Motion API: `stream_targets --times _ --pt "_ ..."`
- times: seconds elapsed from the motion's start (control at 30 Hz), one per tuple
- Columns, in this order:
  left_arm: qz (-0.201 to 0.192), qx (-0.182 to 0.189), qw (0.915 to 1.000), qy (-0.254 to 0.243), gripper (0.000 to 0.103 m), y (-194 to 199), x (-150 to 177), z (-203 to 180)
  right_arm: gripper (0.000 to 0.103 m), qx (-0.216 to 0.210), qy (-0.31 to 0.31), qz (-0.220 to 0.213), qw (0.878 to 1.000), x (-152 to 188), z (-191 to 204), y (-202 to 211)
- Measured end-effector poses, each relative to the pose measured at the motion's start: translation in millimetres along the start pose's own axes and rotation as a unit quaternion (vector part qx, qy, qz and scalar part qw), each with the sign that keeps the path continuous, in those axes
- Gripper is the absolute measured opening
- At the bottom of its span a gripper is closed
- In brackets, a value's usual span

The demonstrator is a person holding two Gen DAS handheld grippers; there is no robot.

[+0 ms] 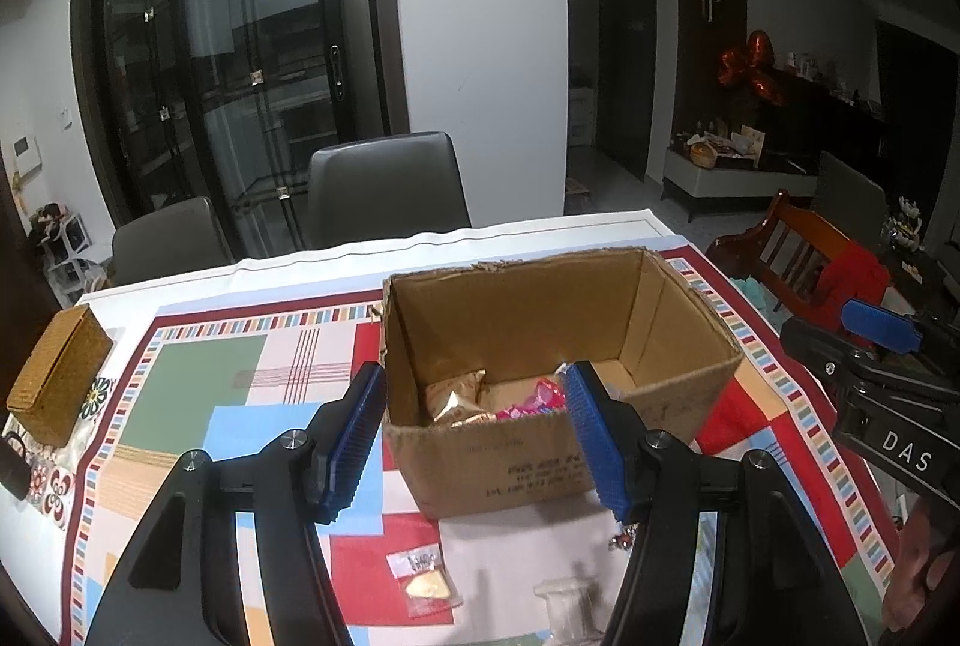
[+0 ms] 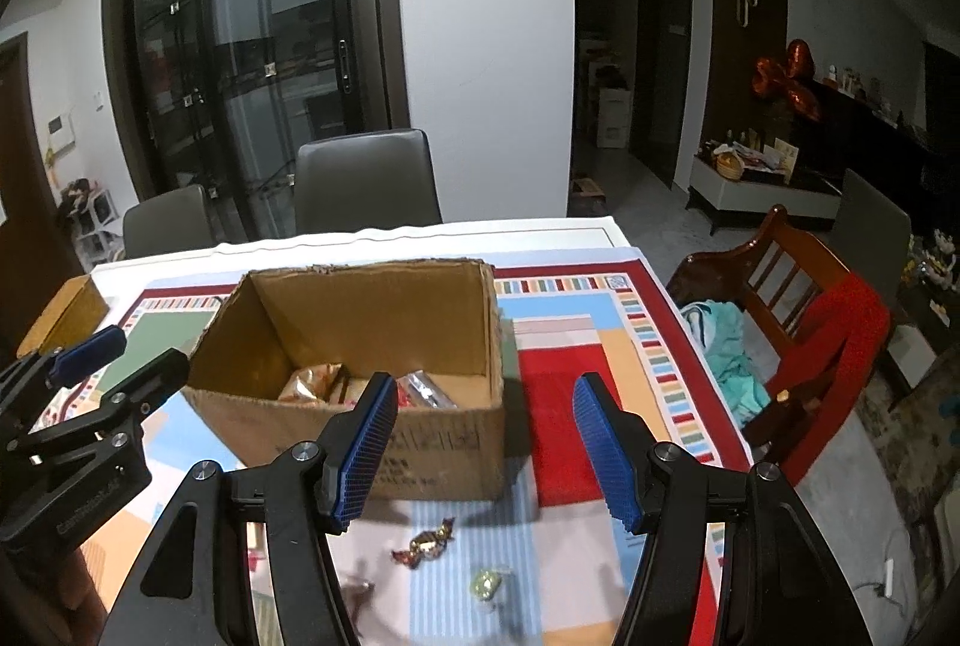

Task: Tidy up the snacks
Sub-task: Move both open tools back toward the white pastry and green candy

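Matt corrugated cardboard box (image 1: 540,460), glossy foil-wrapped candy (image 2: 427,544), woven wicker case (image 1: 57,376).

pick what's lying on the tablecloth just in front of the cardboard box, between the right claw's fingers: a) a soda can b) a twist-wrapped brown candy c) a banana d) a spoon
b: in the right wrist view a twist-wrapped brown candy lies on the tablecloth in front of the cardboard box, framed by the open, empty right claw; nothing like the other options appears.
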State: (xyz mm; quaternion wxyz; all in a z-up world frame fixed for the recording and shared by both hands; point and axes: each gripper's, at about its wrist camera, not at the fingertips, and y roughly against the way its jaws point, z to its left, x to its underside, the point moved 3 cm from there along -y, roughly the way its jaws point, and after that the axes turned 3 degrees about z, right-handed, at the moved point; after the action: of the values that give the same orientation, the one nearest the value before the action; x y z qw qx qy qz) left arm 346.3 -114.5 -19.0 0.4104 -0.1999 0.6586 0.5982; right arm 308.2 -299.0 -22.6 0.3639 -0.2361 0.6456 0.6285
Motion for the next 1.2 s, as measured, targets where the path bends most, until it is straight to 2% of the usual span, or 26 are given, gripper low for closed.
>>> stream_targets --times 0.2,0.63,0.83,1.2 --pt "0.002 -0.009 1.0000 0.002 0.061 9 14 -6 0.062 0.001 0.001 0.002 1.000 14 -4 8" --pt "0.022 -0.002 0.9998 0.000 0.061 13 57 -17 0.062 0.004 0.001 0.020 1.000 52 -10 12" --pt "0.033 -0.003 0.9994 0.000 0.061 8 78 -21 0.062 -0.001 0.002 0.032 0.999 74 -8 5" --pt "0.060 0.017 0.9980 -0.004 0.061 -5 114 -34 0.062 -0.010 0.013 0.055 0.998 108 -8 -13"
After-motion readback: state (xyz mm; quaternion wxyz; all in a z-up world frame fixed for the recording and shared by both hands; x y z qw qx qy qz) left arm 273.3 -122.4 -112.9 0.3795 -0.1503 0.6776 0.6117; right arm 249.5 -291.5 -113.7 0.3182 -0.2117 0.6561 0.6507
